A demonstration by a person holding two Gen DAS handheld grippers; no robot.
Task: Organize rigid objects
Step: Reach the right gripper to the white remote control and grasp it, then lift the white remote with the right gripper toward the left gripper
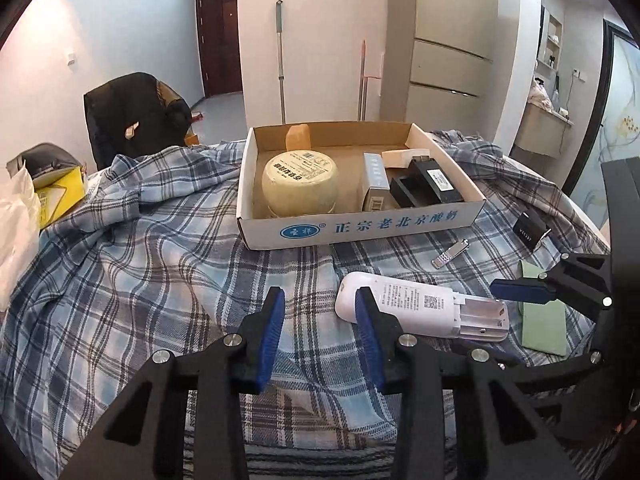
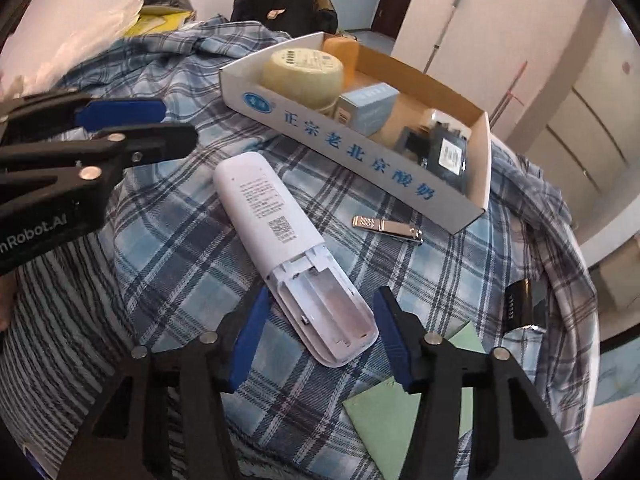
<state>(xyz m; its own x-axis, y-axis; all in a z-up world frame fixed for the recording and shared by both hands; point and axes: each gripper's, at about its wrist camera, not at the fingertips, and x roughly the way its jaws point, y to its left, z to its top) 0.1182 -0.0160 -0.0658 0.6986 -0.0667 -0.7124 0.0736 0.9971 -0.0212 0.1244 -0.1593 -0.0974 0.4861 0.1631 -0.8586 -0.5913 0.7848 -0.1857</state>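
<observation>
The remote (image 2: 286, 240) lies face down on the plaid cloth (image 2: 160, 240) at centre frame, battery bay bare, below the cardboard box (image 2: 360, 152). My right tongs (image 2: 320, 340) gape wide around its open end, not touching. My left tongs (image 1: 320, 328) are open, holding nothing. Nail clippers (image 2: 386, 228) lie beside the box.

The white remote (image 2: 280, 240) looks like smooth, shiny plastic. The nail clipper (image 2: 387, 229) is bright shiny metal. The checked cloth (image 1: 140, 260) looks soft and wrinkly. The box (image 1: 360, 228) is dull cardboard.
</observation>
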